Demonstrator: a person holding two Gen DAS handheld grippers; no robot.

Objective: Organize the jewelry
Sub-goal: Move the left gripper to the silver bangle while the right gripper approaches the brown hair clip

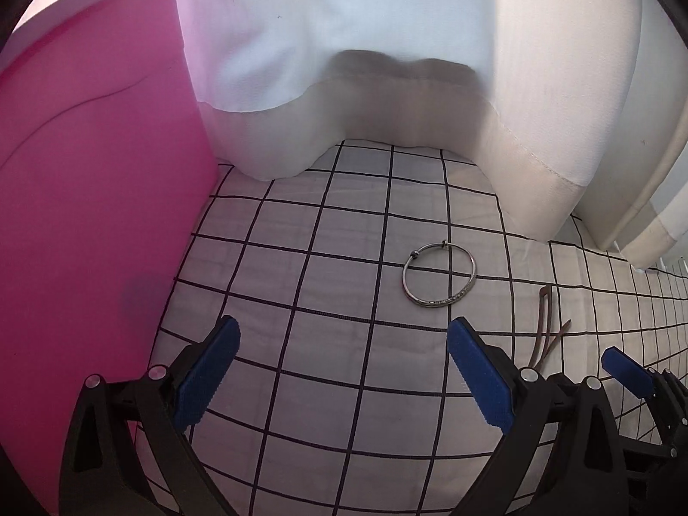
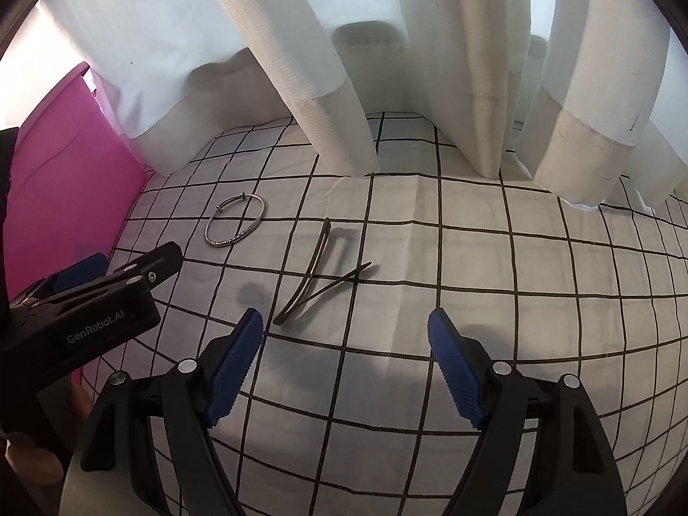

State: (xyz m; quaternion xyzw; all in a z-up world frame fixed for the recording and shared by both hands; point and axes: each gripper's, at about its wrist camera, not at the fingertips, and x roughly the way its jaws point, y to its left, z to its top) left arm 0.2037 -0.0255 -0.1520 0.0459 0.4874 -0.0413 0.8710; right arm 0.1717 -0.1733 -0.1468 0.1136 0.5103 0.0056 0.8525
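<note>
From the left wrist view, the left gripper (image 1: 342, 357) hangs low over the grid-patterned sheet (image 1: 301, 387) with its fingers (image 1: 477, 378) spread wide and holding nothing. The silver bangle (image 1: 439, 274) lies flat a little beyond the right finger, well apart from the pink box (image 1: 94, 198) at the left. It is 1 thin metal hoop with 2 small beads at its far rim and a textured stretch along the near rim. It looks light, stiff and slippery, so pinching across the rim at the near edge seems the surest hold.

From the right wrist view, the right gripper (image 2: 344, 365) also has its fingers (image 2: 234, 370) wide and empty. The dark hair fork (image 2: 318, 271) lies just beyond them, its 2 prongs crossing near the tips; it looks thin, rigid and light, best taken mid-length. The bangle rests farther left, near the left gripper's black body.
</note>
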